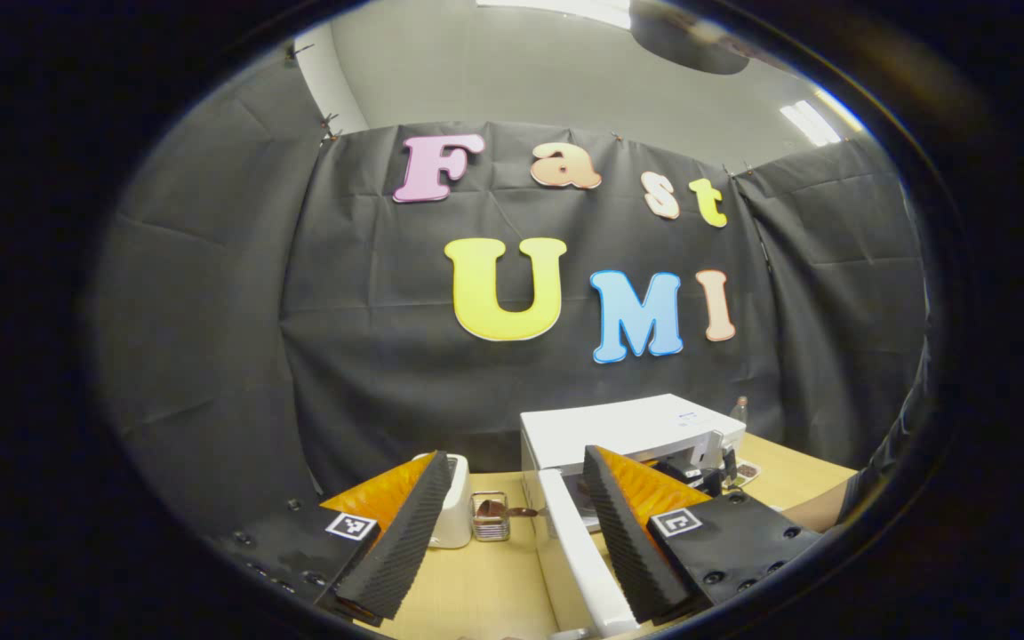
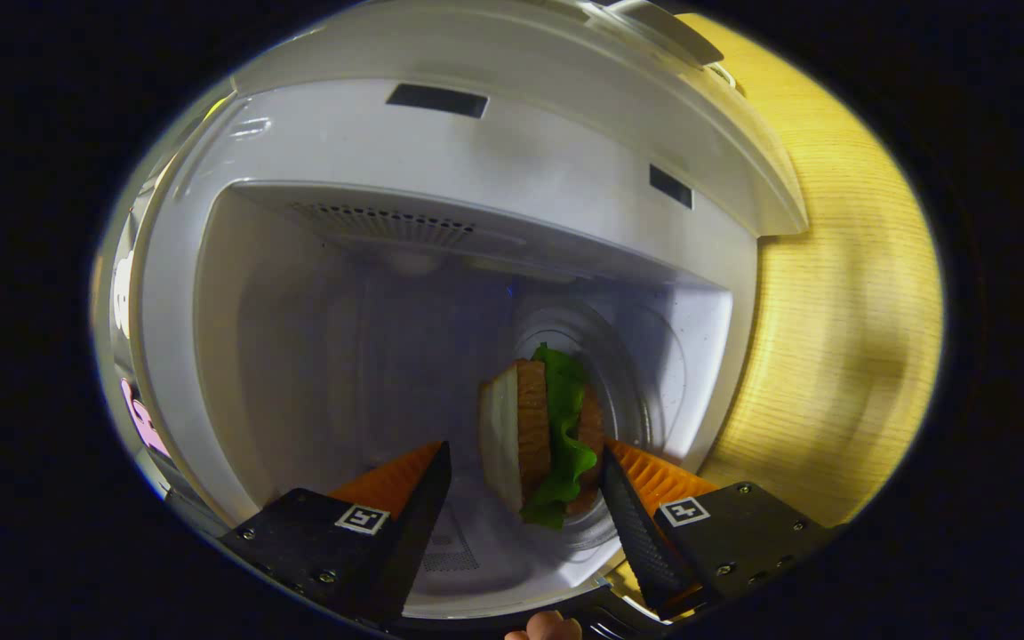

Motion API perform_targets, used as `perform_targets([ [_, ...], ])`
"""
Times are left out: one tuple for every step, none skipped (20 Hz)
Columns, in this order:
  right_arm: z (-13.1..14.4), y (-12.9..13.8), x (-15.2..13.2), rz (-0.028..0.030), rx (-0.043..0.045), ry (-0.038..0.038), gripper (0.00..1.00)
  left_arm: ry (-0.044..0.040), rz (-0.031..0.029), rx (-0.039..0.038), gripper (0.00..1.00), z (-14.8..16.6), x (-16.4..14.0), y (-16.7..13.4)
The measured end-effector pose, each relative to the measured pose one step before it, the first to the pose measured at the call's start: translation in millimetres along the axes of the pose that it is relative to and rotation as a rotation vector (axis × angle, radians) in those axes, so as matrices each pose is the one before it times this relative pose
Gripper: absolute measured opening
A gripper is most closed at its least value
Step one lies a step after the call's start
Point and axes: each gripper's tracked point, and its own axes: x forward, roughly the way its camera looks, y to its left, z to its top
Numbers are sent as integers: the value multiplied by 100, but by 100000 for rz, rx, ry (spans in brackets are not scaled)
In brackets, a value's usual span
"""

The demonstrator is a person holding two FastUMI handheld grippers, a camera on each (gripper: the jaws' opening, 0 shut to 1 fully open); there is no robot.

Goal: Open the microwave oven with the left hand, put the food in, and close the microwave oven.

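The sandwich (image 2: 540, 427) sits inside the microwave (image 2: 494, 160), on its turntable just ahead of the right hand-held gripper (image 2: 525, 498), whose fingers are spread, released. It looks soft, loosely layered, best pinched across the bread faces. The left hand-held gripper (image 1: 512, 524) is open astride the door (image 1: 585, 560).

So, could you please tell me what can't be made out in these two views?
- Left gripper view: the microwave cavity is hidden by its open door and a finger of the left gripper.
- Left gripper view: the bottle behind the microwave is too small to identify.
- Right gripper view: the right gripper covers one edge of the sandwich, so contact there and its footing on the turntable are unclear.
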Motion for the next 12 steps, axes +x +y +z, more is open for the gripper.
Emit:
perform_targets([
  [309, -440, -794, -663, -785, -453, 94, -180, -583, -184, 95, 1, 210, -376],
  [180, -375, -680, -9, -1021, -493, 95, -426, -691, -291, 96, 137, 147, -380],
  [116, -185, -830, 294, -1341, 369, 95, -528, -690, -203, 95, 196, 74, -380],
  [172, -163, -890, 253, -2094, 256, 95, -330, -611, -181, 96, 172, 62, -314],
  [272, -41, -887, 128, -2463, 277, 94, -244, -611, -242, 96, -53, 105, -424],
  [223, 94, -939, 569, -2298, 632, 95, -443, -789, -340, 95, 7, 182, -463],
  [143, 198, -946, 1138, -2296, 986, 94, -418, -703, -244, 94, 42, 135, -433],
  [185, 334, -1055, 1050, -3185, 749, 94, -584, -826, -336, 98, 143, 209, -623],
  [81, 321, -988, 1088, -3885, 1065, 94, -439, -906, -574, 98, 16, 151, -536],
  [229, 715, -1279, 1532, -3801, 923, 94, -346, -1062, -604, 96, 118, 142, -720],
  [300, 1063, -1328, 1264, -3907, 763, 94, -253, -1180, -417, 96, 91, 72, -631],
  [115, 777, -1160, 1581, -4318, 337, 95, -207, -1089, -135, 96, -6, 148, -659],
])
